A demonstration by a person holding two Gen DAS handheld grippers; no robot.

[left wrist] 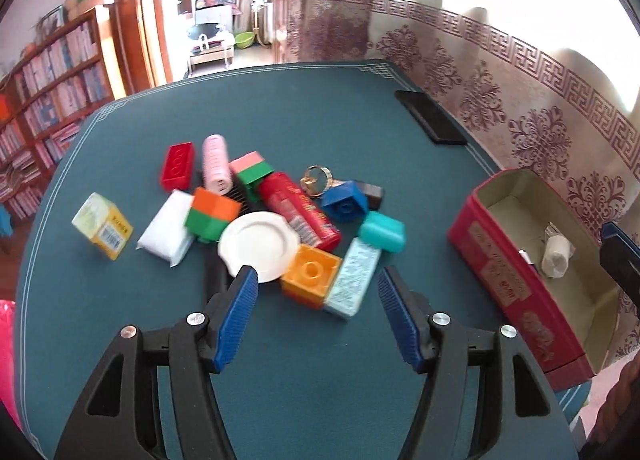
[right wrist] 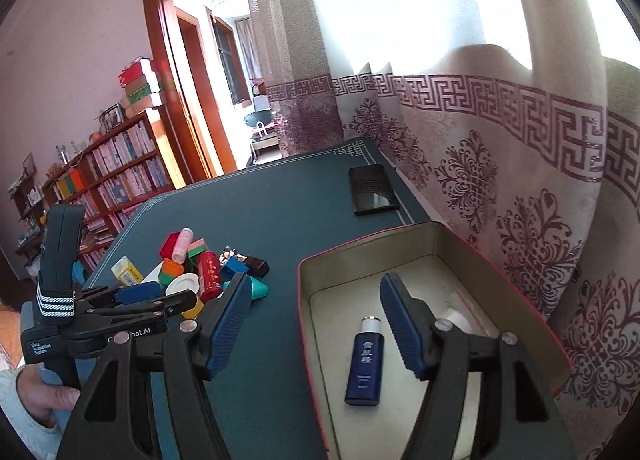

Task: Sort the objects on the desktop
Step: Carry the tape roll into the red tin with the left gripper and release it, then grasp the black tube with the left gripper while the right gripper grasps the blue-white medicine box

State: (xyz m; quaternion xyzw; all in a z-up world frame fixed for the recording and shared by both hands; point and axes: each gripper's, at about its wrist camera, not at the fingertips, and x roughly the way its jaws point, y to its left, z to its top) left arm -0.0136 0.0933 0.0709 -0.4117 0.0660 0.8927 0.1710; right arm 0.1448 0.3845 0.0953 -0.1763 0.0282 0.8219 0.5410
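I am holding the left gripper [left wrist: 316, 280] spread above the toy pile [left wrist: 256, 204] on the table [left wrist: 320, 108]; the right gripper [right wrist: 316, 292], spread, is hovering over the box [right wrist: 440, 244] with the bottle [right wrist: 366, 364] inside.

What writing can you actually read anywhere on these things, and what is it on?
"雪肌精": blue bottle lying in the red box.
"Data Acquisition System": left gripper handle.
"...oot.AI": same gripper, partly hidden.
Red can, yellow carton, red box side: print too blurred to read.
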